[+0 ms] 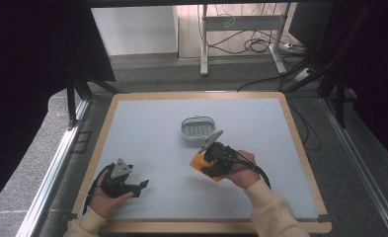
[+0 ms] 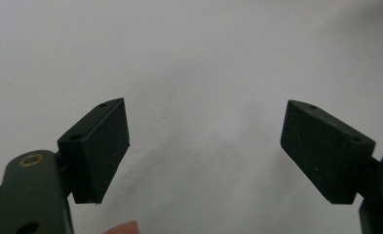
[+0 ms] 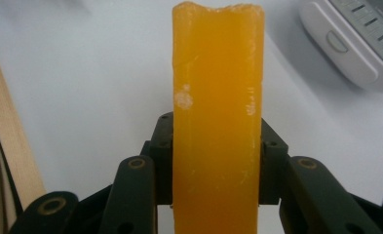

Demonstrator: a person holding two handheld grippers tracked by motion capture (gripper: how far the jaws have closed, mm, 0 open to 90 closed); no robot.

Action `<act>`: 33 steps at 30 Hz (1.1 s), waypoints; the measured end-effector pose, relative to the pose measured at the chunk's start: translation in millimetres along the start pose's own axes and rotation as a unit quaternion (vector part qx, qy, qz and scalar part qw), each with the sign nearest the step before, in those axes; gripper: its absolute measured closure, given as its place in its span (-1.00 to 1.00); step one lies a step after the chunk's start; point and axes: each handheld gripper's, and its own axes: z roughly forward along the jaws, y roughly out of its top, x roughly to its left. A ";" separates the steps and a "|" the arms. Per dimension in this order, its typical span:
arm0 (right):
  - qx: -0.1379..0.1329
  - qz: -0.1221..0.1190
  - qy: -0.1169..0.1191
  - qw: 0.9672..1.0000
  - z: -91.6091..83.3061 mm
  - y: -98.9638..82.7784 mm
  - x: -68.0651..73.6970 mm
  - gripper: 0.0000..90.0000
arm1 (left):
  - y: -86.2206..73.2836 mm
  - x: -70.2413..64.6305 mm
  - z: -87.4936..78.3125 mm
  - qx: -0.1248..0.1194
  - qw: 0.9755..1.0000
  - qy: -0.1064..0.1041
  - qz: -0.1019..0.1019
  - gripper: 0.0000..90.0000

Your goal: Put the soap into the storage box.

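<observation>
Between the pads of the right gripper (image 3: 217,165) stands an orange soap bar (image 3: 218,122), pinched across its narrow faces near one end, the rest jutting out ahead of the jaws toward the grey table (image 3: 96,87). In the high view the gripper (image 1: 205,165) holds the bar (image 1: 198,161) just above the mat, a little short of the white soap dish (image 1: 198,128), whose corner (image 3: 354,44) also shows close by in the right gripper view. The bar looks stiff and fairly dense — waxy, with a chipped far end and a few scuffs — so it should keep its shape under the squeeze, yet its smooth faces could slide if the hand tilts or the grip eases. A hold nearer the middle, flat pads on flat sides, would likely carry it more steadily than this end grip. The left gripper (image 1: 141,186) rests low at the mat's near left — its jaws spread wide over bare table (image 2: 203,73), nothing between them.
</observation>
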 end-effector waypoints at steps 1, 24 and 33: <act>0.001 -0.001 -0.001 1.000 -0.7 1.4 -1.2 0.37 | 0.0 0.0 0.0 0.000 1.000 0.000 0.000 -0.59; -0.012 -0.014 0.004 1.000 -13.9 14.3 -32.3 0.37 | 0.0 -0.3 1.1 0.006 1.000 -0.002 0.003 -0.59; -0.008 -0.019 -0.004 1.000 -14.2 21.0 -41.7 0.37 | 0.0 0.0 1.0 0.006 1.000 -0.002 0.003 -0.59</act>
